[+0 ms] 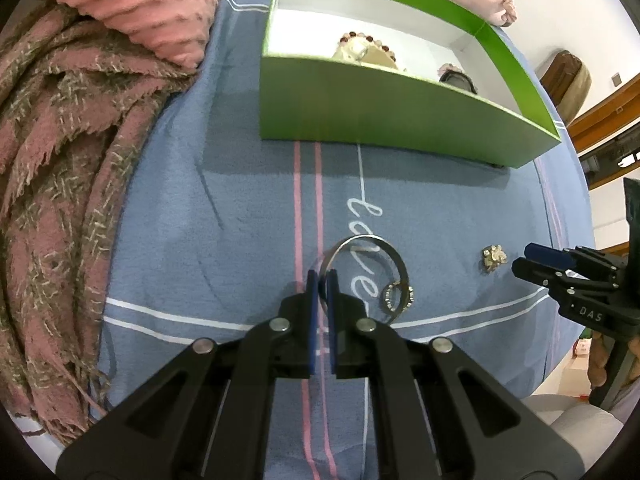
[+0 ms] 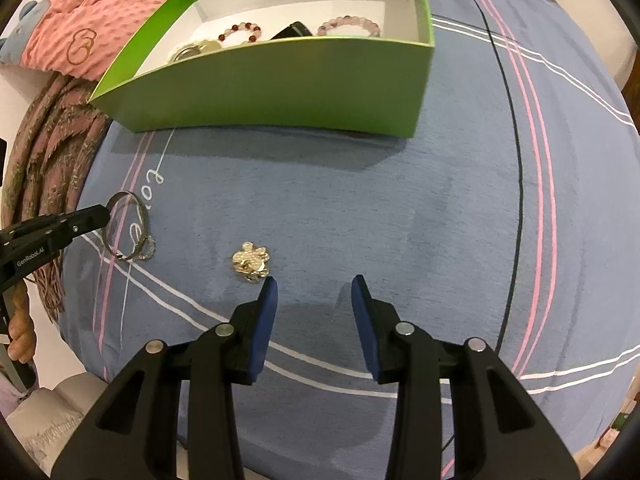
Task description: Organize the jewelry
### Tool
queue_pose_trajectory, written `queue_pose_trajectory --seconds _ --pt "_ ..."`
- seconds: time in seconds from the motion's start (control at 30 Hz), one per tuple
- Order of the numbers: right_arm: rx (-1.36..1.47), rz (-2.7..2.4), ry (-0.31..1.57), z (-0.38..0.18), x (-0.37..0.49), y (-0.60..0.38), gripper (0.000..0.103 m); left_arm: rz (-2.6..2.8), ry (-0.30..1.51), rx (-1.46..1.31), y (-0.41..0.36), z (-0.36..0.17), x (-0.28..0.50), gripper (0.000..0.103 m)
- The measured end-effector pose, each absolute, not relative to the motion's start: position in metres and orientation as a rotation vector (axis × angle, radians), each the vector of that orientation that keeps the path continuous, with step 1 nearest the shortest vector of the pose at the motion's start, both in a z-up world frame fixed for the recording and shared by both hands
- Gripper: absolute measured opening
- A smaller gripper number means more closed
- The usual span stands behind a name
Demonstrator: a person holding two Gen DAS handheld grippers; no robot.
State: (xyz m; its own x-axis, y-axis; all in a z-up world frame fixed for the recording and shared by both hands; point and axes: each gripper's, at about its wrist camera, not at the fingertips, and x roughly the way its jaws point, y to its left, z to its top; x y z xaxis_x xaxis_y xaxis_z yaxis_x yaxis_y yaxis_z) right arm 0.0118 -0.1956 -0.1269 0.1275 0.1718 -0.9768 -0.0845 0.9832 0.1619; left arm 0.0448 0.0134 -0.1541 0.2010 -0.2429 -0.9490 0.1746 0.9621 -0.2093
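My left gripper (image 1: 322, 278) is shut on a silver bangle (image 1: 394, 256), holding its near rim with the bangle tilted up from the blue blanket; it also shows in the right wrist view (image 2: 138, 210). A small sparkly ring (image 1: 398, 296) lies against the bangle's lower edge. A gold flower brooch (image 2: 251, 266) lies on the blanket just ahead and left of my open, empty right gripper (image 2: 314, 284); it also shows in the left wrist view (image 1: 494, 258). A green box (image 1: 372, 120) stands beyond, holding bead bracelets (image 2: 348, 24) and other pieces.
A pink knit scarf (image 1: 60, 168) and a pink pillow (image 1: 156, 4) lie to the left of the box. The blue striped blanket (image 2: 400, 208) covers the surface. The bed edge drops off at the right.
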Motion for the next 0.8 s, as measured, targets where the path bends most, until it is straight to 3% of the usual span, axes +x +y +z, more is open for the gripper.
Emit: queue_pose_trajectory --seconds 0.4,0.5,0.53,0.57,0.6,0.8 --pt "-0.046 0.274 1.422 -0.129 0.019 -0.149 0.039 -0.255 1.332 -0.029 0.017 -0.153 0.047 0.006" --pt "-0.072 0.284 1.419 -0.132 0.021 -0.142 0.038 -0.248 1.33 -0.02 0.019 -0.151 0.047 0.014" --pt "-0.086 0.29 1.418 -0.133 0.021 -0.139 0.036 -0.247 1.331 -0.013 0.018 -0.151 0.047 0.017" --pt "-0.095 0.294 1.419 -0.134 0.022 -0.138 0.025 -0.248 1.333 -0.005 0.017 -0.151 0.047 0.017" --pt "-0.101 0.297 1.421 -0.134 0.023 -0.136 0.02 -0.252 1.335 0.005 0.015 -0.151 0.047 0.017" --pt "-0.087 0.278 1.419 -0.126 0.032 -0.145 0.02 -0.266 1.355 0.091 -0.001 -0.154 0.051 0.017"
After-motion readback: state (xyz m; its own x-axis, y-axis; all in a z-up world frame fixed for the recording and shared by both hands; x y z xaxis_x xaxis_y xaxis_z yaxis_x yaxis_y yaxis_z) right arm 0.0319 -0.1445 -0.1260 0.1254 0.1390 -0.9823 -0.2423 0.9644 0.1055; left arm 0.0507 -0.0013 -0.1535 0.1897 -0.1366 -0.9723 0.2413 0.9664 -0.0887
